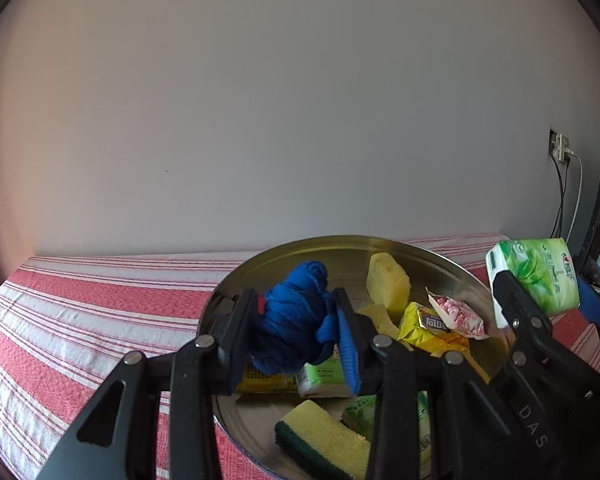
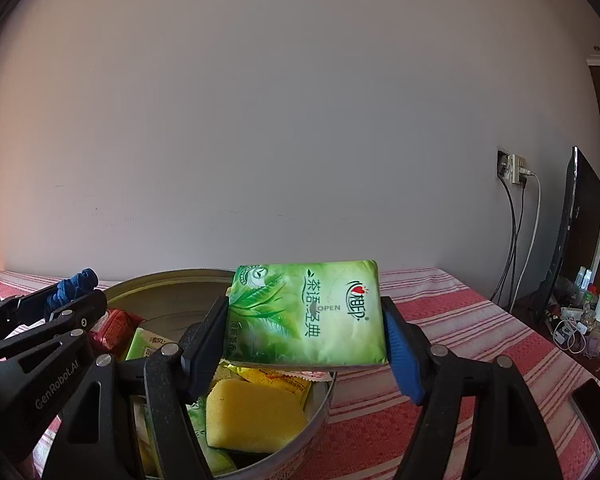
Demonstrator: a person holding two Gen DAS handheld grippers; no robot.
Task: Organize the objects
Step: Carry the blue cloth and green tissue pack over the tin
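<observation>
My left gripper (image 1: 296, 332) is shut on a bunched blue cloth (image 1: 296, 316), held above a round metal tin (image 1: 340, 246). My right gripper (image 2: 306, 328) is shut on a green tissue pack (image 2: 308, 316), its fingers pressing the pack's two short ends, above the tin's right side (image 2: 320, 400). In the left wrist view that tissue pack (image 1: 540, 276) hangs at the right, over the tin's rim. Inside the tin lie yellow sponges (image 1: 388, 280) (image 2: 252, 416), a green-backed sponge (image 1: 324, 436), yellow snack packets (image 1: 428, 326), a pink packet (image 1: 458, 316) and a small green pack (image 1: 324, 378).
The tin stands on a red and white striped tablecloth (image 1: 80, 320) that runs to a plain wall. At the far right a dark monitor (image 2: 576, 232), a wall socket with cables (image 2: 516, 172) and small bottles (image 2: 584, 308) crowd the space beyond the table edge.
</observation>
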